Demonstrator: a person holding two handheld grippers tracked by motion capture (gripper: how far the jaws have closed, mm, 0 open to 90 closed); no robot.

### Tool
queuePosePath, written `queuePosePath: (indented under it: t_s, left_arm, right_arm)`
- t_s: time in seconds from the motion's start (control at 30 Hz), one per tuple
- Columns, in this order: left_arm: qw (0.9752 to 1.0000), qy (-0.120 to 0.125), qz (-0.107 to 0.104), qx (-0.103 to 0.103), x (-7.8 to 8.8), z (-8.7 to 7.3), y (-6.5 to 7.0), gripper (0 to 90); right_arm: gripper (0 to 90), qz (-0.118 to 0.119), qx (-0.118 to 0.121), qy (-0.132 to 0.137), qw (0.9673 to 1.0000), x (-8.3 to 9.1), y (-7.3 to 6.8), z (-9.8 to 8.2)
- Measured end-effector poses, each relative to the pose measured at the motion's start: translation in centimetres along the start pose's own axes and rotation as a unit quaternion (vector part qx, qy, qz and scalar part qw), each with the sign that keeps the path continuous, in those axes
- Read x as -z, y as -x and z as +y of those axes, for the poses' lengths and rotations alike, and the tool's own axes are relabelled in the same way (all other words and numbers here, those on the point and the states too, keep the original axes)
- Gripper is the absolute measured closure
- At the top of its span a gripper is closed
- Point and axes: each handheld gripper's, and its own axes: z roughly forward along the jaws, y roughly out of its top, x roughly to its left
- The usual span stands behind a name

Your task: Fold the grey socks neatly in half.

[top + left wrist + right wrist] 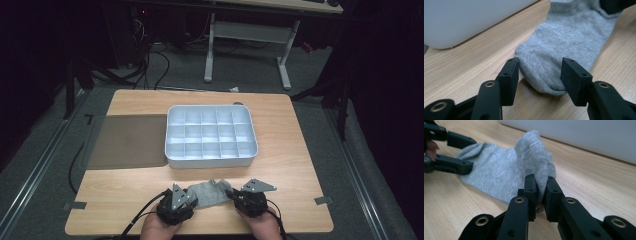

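Grey sock (209, 194) pinned at one end, flat on the tabletop (125, 197)

Nearest, right tongs (540, 195) clamped on bunched cuff fabric — likely an anchor for folding; left tongs (540, 75) apart, straddling the toe (no squeeze yet). Beyond — white divider tray (172, 137), probably the destination.

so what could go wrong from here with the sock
The right gripper pinches only a bunched fold of the grey sock, so the fabric might slip out when pulled. The left gripper stands open around the toe end without pressing it; if it closes low, it may scrape the table or catch just one layer.
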Motion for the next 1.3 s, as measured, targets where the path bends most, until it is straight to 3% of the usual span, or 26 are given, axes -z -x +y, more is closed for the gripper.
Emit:
queuePosePath:
  t_s: [0.23, 0.43, 0.5, 0.53, 0.57, 0.63, 0.7, 0.73, 0.83, 0.93, 1.07, 1.3]
  left_arm:
    - [0.9999, -0.003, -0.005, 0.010, -0.1, 0.0, -0.2, 49.6]
    - [0.9998, -0.005, -0.004, 0.018, 0.1, 0.2, -0.1, 48.8]
    - [0.9998, 0.006, -0.006, 0.018, 0.5, 0.7, 0.2, 49.6]
    - [0.9994, 0.028, -0.015, 0.015, 0.9, 1.6, 0.8, 54.1]
    - [0.9994, 0.028, -0.015, 0.015, 0.9, 1.6, 0.8, 57.3]
    - [0.9974, 0.048, -0.052, 0.016, 0.6, 3.2, 1.8, 63.7]
    - [0.9968, 0.047, -0.062, 0.019, 0.1, 3.7, 2.2, 67.0]
    - [0.9969, 0.038, -0.068, 0.014, -1.0, 4.5, 2.9, 68.9]
    - [0.9973, 0.026, -0.066, 0.019, -2.3, 4.9, 3.2, 74.2]
    - [0.9978, -0.013, -0.061, 0.021, -4.1, 4.7, 3.6, 77.6]
    - [0.9985, -0.018, -0.051, 0.009, -4.5, 4.4, 4.0, 79.9]
    - [0.9992, -0.015, -0.037, -0.007, -4.7, 4.5, 4.9, 80.3]
  right_arm:
    - [82.9, 0.011, -0.013, 0.018, 0.9997, 1.1, 0.4, -0.1]
    - [83.0, 0.012, -0.014, 0.013, 0.9997, 0.8, 0.2, 0.0]
    - [83.0, 0.013, -0.010, 0.014, 0.9998, 0.7, 0.0, 0.0]
    - [83.0, 0.015, -0.008, 0.014, 0.9998, 0.8, 0.0, 0.0]
    - [83.0, 0.015, -0.008, 0.014, 0.9998, 0.8, 0.0, 0.0]
    - [83.0, 0.020, -0.008, 0.016, 0.9997, 0.8, -0.1, -0.1]
    - [82.9, 0.021, -0.006, 0.016, 0.9996, 0.8, -0.1, -0.1]
    - [82.9, 0.022, -0.005, 0.016, 0.9996, 0.7, -0.1, -0.1]
    - [82.9, 0.022, -0.006, 0.015, 0.9996, 0.7, -0.1, -0.1]
    - [82.9, 0.022, -0.010, 0.015, 0.9996, 0.7, 0.0, -0.1]
    - [82.8, 0.026, -0.011, 0.015, 0.9995, 0.7, -0.1, -0.1]
    - [84.1, 0.037, -0.008, 0.046, 0.9982, 1.3, -0.6, 0.2]
